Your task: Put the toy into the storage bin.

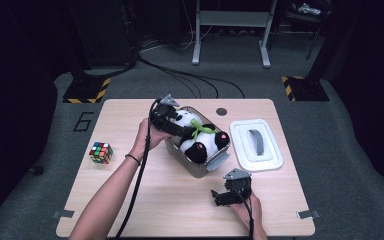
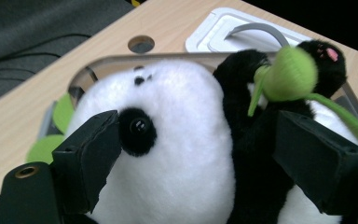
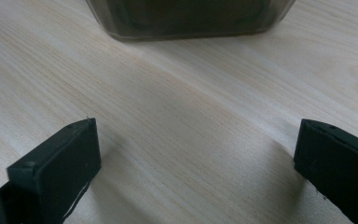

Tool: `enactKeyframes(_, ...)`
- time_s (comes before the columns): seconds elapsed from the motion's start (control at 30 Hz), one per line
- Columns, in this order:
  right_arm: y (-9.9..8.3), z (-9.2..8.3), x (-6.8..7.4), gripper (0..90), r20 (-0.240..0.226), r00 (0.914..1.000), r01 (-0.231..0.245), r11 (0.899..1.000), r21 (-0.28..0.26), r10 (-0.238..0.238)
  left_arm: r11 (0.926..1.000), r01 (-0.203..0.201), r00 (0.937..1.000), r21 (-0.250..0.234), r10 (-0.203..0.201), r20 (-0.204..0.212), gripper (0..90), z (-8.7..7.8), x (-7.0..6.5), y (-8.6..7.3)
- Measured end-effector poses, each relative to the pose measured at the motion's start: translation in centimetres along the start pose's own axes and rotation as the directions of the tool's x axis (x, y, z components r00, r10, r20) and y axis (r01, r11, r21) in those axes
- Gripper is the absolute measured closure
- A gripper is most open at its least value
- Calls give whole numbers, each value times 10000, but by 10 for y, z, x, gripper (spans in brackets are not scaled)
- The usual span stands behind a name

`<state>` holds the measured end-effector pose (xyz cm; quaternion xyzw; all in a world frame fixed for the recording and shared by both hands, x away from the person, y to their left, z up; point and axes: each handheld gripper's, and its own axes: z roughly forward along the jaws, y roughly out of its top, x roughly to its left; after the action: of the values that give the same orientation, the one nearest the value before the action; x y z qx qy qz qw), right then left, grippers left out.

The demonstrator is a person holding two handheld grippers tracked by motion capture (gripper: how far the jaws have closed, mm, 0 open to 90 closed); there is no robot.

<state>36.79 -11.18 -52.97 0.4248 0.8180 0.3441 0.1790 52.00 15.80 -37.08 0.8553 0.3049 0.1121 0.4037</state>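
A colourful puzzle cube [image 1: 101, 152] sits alone near the left edge of the wooden table [image 1: 130, 210], and a small round hole [image 1: 221, 111] shows close to the far edge. Beyond the far corners, on the grey floor, stand two hazard-striped bases [image 1: 86, 90], with black cables [image 1: 190, 80] snaking between them and a painted "6" [image 1: 82, 121] off the far-left corner.
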Motion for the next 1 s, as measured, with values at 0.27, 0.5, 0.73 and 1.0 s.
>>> enactKeyframes(0.27,0,0,0,0,-6,10000,-46,10000,18,46,9955,479,9989,815,-476,-56,163,19,8,-17)
enactKeyframes(0.5,0,0,0,0,-4,10000,-45,10000,16,45,9989,471,9989,87,-471,23,144,-5,-2,-8)
enactKeyframes(0.73,0,0,0,0,-5,10000,-52,10000,22,52,9995,37,9990,319,-51,449,85,-15,-31,-2)
enactKeyframes(1.0,0,0,0,0,20,10000,-47,10000,19,47,9945,-119,9984,1039,62,557,59,1,-44,-12)
